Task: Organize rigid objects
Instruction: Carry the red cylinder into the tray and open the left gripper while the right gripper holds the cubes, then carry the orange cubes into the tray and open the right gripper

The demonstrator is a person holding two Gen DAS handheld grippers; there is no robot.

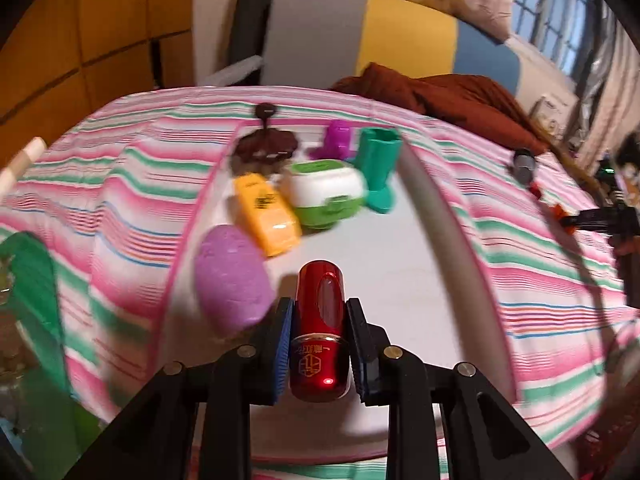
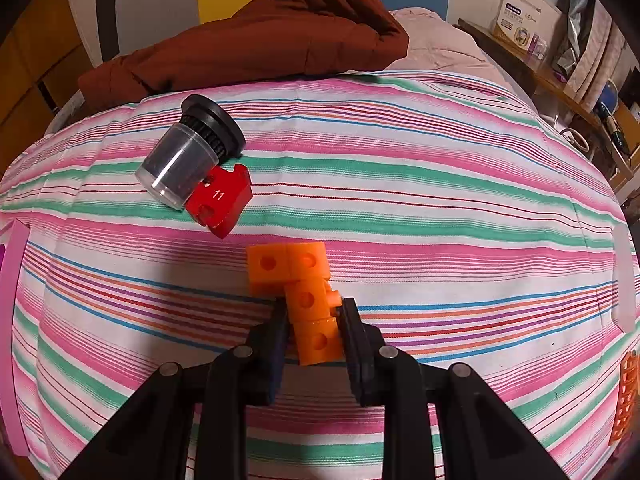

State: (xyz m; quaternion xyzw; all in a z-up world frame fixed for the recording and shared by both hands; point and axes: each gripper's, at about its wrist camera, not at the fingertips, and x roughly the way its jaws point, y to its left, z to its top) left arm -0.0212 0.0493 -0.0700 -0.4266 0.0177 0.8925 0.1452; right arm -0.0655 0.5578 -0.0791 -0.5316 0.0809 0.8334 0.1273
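Note:
My left gripper (image 1: 319,312) is shut on a red metallic cylinder (image 1: 320,332) and holds it over a white tray (image 1: 400,280) with a pink rim on the striped bed. In the tray lie a purple oval (image 1: 232,280), a yellow case (image 1: 266,214), a green-and-white box (image 1: 326,192), a teal boot-shaped piece (image 1: 378,168), a magenta piece (image 1: 336,142) and a brown item (image 1: 264,148). My right gripper (image 2: 314,312) is shut on an orange block piece (image 2: 304,296) on the striped cover. A clear vial with a black cap (image 2: 188,156) and a red puzzle piece (image 2: 220,200) lie to its upper left.
A brown jacket (image 2: 256,36) lies at the far edge of the bed. An orange basket (image 2: 626,396) shows at the right edge. A green item (image 1: 32,280) is at the left. A shelf with boxes (image 2: 520,20) stands at the far right.

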